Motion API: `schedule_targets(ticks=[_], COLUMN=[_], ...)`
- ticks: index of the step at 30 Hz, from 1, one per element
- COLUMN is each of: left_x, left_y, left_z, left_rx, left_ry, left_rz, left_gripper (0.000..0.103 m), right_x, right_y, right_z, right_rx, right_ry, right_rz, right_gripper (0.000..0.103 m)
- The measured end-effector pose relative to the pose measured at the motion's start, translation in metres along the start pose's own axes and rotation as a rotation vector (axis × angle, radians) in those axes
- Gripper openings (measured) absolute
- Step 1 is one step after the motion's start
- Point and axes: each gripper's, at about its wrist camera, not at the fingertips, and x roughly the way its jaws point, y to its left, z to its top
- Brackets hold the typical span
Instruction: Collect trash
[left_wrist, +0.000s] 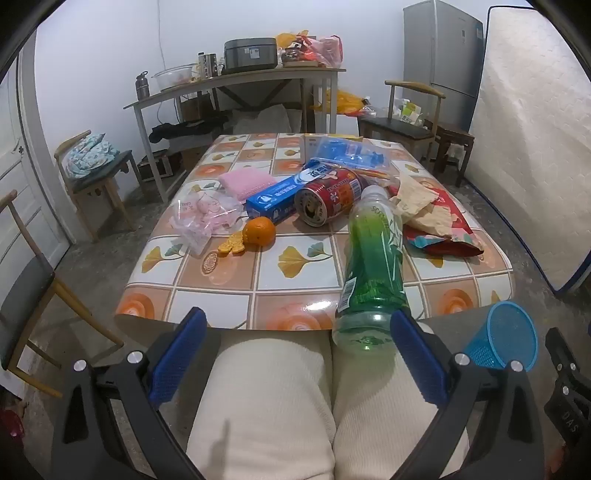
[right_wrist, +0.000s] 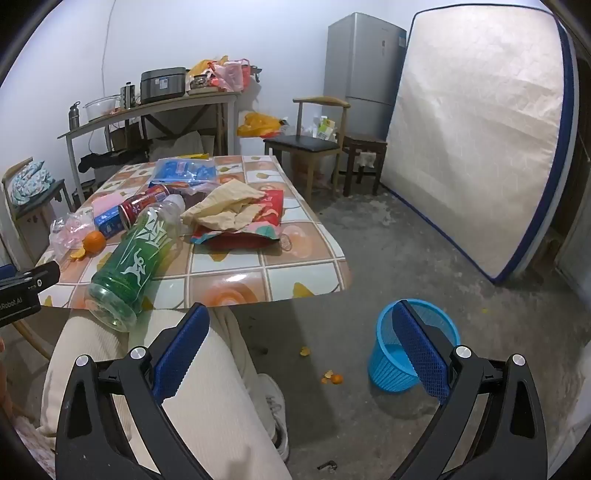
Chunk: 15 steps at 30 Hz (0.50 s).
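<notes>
Both tongs stood wide and empty — the left gripper (left_wrist: 299, 354) hung over the person's knees just short of the table's near edge, and the right gripper (right_wrist: 299, 354) pointed down at the floor beside the blue basket (right_wrist: 388, 373). Nothing was gripped. The green bottle (left_wrist: 373, 266) lay on its side with its base poking over the near edge, closest to the left tongs. Behind it sat the red can (left_wrist: 328, 195), the blue box (left_wrist: 280, 195), the orange (left_wrist: 260, 230) with its peel, the plastic bags and the crumpled wrappers (left_wrist: 436, 218) toward the right edge. The basket looked empty as far as showed — so collection seemed barely begun, with peel scraps (right_wrist: 332, 377) on the floor too.
</notes>
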Motion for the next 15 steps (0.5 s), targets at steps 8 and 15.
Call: schedule_targets(ticks=[8,15], left_x=[0.0000,-0.0001], left_y=[-0.0003,-0.0005], left_z=[0.0000,0.0001], left_rx=[0.003,0.001], left_ry=[0.001,0.004], left_rz=[0.004,0.005], left_gripper=[0.098,0.098], right_x=[-0.0022,-0.0021], right_y=[0.0006,0.0012], right_z=[0.0010,0.0013], right_rx=[-0.001,-0.001], right_ry=[0.001,0.000], right_rz=[0.000,-0.002], right_gripper=[0.095,0.095])
